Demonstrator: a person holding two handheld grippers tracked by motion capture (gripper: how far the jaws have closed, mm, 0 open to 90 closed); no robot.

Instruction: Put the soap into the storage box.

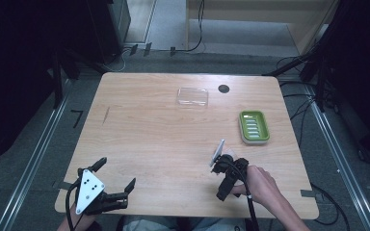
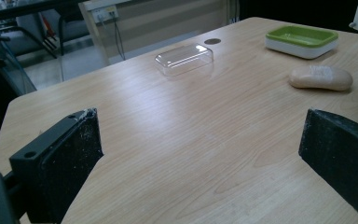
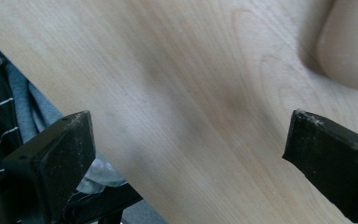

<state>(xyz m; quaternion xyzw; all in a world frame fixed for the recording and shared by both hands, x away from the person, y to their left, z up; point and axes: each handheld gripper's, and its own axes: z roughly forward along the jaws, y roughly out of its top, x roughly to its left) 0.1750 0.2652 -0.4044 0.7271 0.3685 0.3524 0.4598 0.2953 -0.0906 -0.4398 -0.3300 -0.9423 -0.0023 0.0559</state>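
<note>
Left gripper (image 1: 116, 177) at near table (image 1: 164, 134) edge, fingers wide, empty; right gripper (image 3: 189, 154) likewise, beside soap (image 2: 320, 78).

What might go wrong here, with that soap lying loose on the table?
The soap bar is smooth and rounded, so the right gripper, open just beside it, might squeeze it sideways rather than hold it. The clear lid looks light and could slide if bumped. The green soap dish sits near the table edge, so a nudge might push it off.
</note>
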